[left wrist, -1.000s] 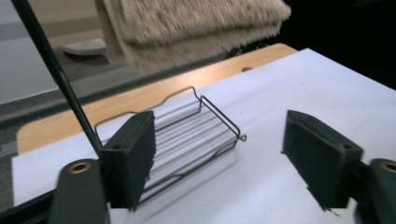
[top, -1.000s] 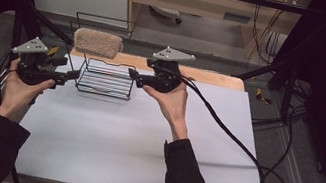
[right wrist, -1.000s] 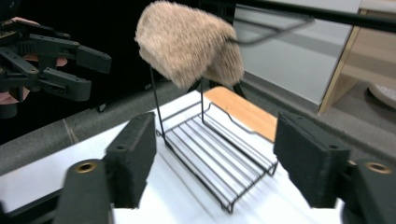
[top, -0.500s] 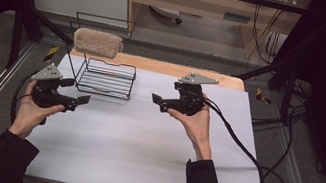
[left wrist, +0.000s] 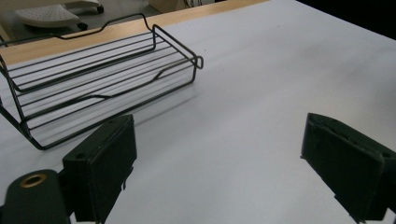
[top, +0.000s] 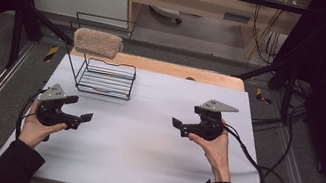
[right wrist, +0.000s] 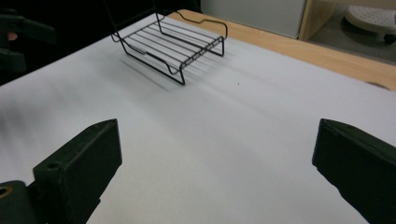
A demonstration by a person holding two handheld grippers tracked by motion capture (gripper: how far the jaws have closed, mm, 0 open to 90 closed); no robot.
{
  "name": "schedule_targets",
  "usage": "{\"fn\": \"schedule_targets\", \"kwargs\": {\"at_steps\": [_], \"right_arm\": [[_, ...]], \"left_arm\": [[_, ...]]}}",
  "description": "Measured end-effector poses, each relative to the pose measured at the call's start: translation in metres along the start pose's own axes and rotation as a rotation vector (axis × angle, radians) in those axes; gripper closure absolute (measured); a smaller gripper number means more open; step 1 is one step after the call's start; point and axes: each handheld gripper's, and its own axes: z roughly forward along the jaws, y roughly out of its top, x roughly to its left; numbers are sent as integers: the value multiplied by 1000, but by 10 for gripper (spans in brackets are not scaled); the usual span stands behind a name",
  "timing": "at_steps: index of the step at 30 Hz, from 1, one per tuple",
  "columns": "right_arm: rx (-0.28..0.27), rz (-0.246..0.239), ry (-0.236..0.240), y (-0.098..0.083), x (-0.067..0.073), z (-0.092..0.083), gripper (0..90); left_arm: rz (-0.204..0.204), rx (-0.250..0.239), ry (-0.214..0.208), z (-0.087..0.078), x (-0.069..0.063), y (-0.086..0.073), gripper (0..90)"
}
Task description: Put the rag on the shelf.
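Both grippers have drawn back from the wire rack toward our side of the table since the earlier frames, and they now sit farther apart.

From the high view, we hold the left gripper (top: 77, 109) low over the white table (top: 137, 168) at its left edge, our left hand (top: 38, 125) wrapped under it, jaws pointing toward the middle of the table. The right gripper (top: 179, 125) hangs over the right half, cradled in our right hand (top: 212, 148), jaws pointing left, its cable (top: 259, 169) trailing off the table's right side. Both are released and empty. The wire rack (top: 105, 77) stands on the table's far left part, well apart from both grippers, and a tan, fuzzy sponge-like block (top: 97, 42) rests on its tall upper frame. A wooden strip (top: 179, 71) runs along the table's far edge.

From the left gripper view, our two black jaws stand wide apart with nothing between them but bare table (left wrist: 243, 93). The rack's lower basket (left wrist: 93, 74) lies ahead and to the left, close to the left jaw but not touching it.

From the right gripper view, the jaws are again spread wide over blurred white table (right wrist: 224, 140). The rack (right wrist: 177, 44) sits farther off near the top, and the left gripper (right wrist: 18, 37) shows dimly at the upper left edge.
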Motion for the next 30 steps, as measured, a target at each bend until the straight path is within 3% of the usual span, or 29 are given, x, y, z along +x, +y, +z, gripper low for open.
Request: {"fn": "schedule_targets", "kwargs": {"at_steps": [9,12,20,30], "right_arm": [[42,51,-8,-46,-17,-16,6],[60,40,-11,-59,-22,-21,5],[80,51,-27,-88,-31,-34,5],[102,77,-30,-116,-41,-48,5]], "left_arm": [[-1,32,-8,6,-4,-24,109],[11,52,-5,8,-4,-31,109],[46,79,-14,12,-8,-39,107],[54,98,-24,14,-11,-48,105]]}}
